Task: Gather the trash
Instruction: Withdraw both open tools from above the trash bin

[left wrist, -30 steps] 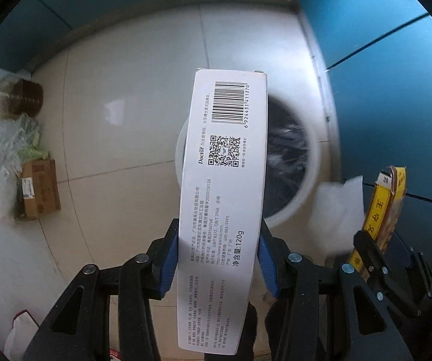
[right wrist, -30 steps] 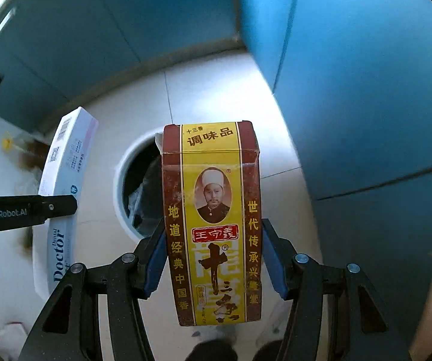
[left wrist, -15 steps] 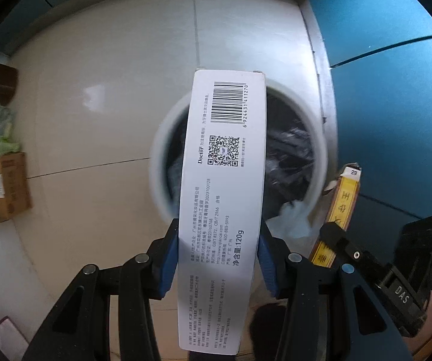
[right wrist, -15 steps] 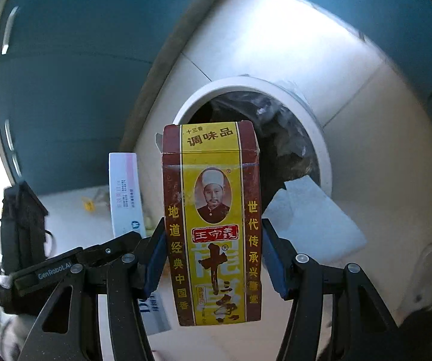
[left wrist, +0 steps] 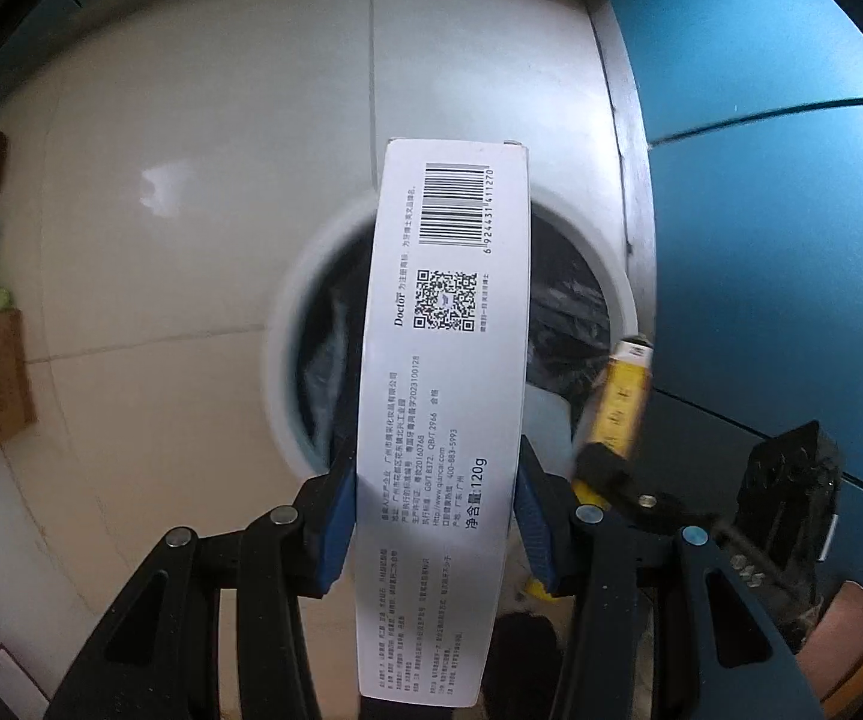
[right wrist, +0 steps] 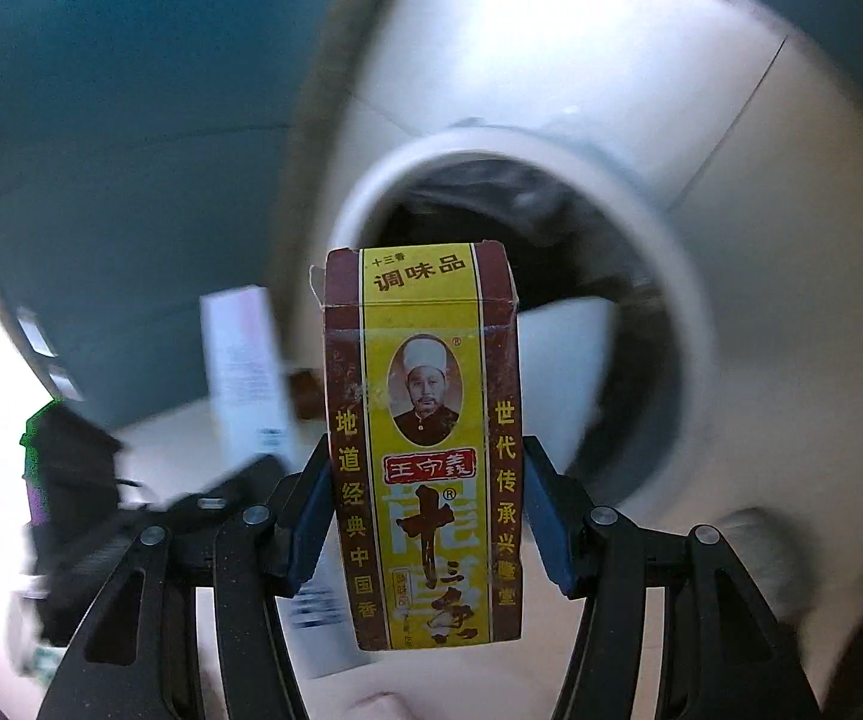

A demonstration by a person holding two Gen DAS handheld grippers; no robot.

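Both views are being bent hard by fisheye; corners are being blacked out. Floor [left wrist: 179, 192] is being lit brightly w/ a glare patch. Right view bkgd is being motion-smeared, esp. bin [right wrist: 659, 252]; box [right wrist: 422, 450] is being kept sharp.

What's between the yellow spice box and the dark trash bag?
In the right wrist view, a white paper lies between the spice box and the bag.
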